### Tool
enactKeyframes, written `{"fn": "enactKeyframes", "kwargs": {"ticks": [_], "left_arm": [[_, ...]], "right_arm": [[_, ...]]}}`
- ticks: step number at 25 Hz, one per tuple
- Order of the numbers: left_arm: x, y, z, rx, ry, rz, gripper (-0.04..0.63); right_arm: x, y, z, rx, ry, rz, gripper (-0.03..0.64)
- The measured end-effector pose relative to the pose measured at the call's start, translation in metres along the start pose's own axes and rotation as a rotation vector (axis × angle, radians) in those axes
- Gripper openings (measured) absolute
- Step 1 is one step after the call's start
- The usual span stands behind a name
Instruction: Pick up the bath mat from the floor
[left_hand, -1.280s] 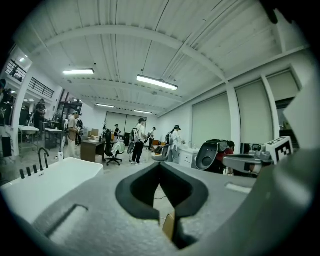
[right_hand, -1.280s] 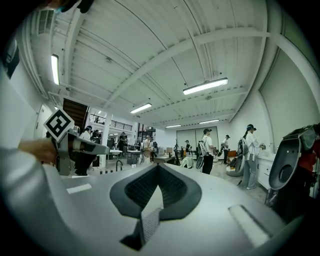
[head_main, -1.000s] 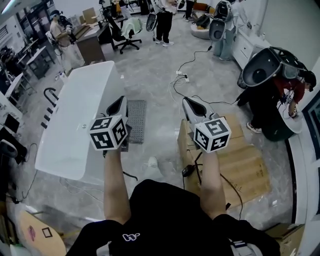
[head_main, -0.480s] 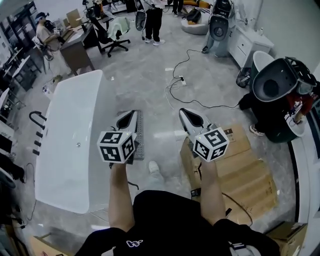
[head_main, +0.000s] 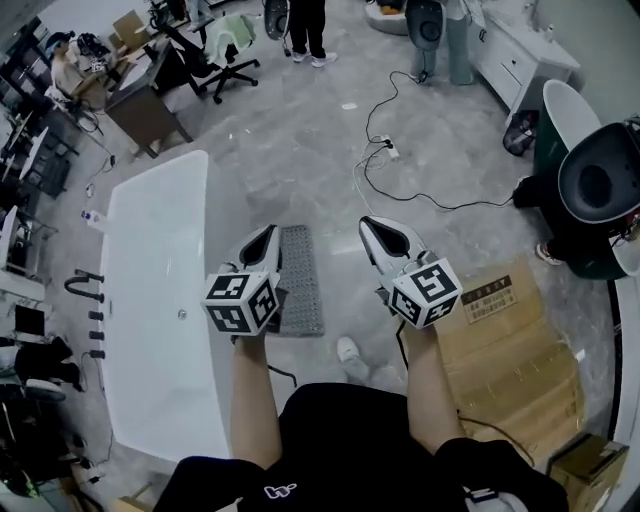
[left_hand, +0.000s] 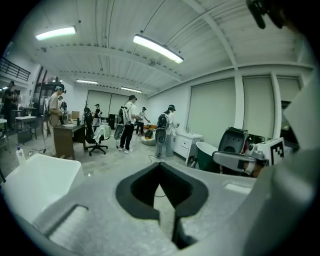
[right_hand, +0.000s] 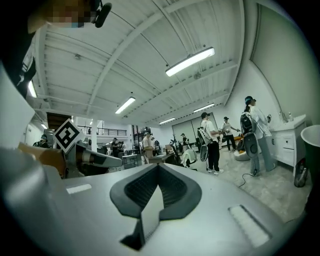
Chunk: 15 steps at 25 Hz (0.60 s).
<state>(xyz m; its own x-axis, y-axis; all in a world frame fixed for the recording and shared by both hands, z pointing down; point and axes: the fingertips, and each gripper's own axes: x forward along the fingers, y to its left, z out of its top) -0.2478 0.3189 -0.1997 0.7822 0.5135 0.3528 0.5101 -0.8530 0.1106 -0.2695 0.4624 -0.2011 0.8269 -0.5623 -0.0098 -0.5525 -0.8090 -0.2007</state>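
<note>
Bath mat (head_main: 301, 285) nearer, edge behind left gripper (head_main: 266, 236)

Head view: high overhead, facing steeply down; floor (head_main: 300, 150) far below, bathtub (head_main: 150, 300) at left.
Left gripper view: close behind its own fingers (left_hand: 137, 192), facing across the room; shares bathtub and swivel chair (left_hand: 95, 140) with head view.
Right gripper view: likewise; shares the standing person (right_hand: 210, 145) with both.

1. The bath mat (head_main: 302, 282) is laid on the floor (head_main: 300, 150), just right of the bathtub (head_main: 150, 300).
2. The left gripper (head_main: 266, 236) is held over the mat's left edge, and the right gripper (head_main: 372, 226) to the mat's right.
3. Cardboard (head_main: 510, 350) is spread on the floor further right.
4. A power strip (head_main: 386, 148) is set on the floor beyond the mat.
</note>
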Motion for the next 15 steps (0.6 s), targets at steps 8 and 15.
{"fn": "enactKeyframes", "kwargs": {"ticks": [8,15], "left_arm": [[0.063,0.068,0.036,-0.023,-0.033,-0.001,0.0],[0.111,0.15,0.076,-0.08,-0.108,0.108,0.0]], "right_arm": [[0.108,-0.035,0.017,-0.051,0.026,0.029,0.008],[0.221,-0.067,0.034,-0.08,0.024,0.139,0.008]]}}
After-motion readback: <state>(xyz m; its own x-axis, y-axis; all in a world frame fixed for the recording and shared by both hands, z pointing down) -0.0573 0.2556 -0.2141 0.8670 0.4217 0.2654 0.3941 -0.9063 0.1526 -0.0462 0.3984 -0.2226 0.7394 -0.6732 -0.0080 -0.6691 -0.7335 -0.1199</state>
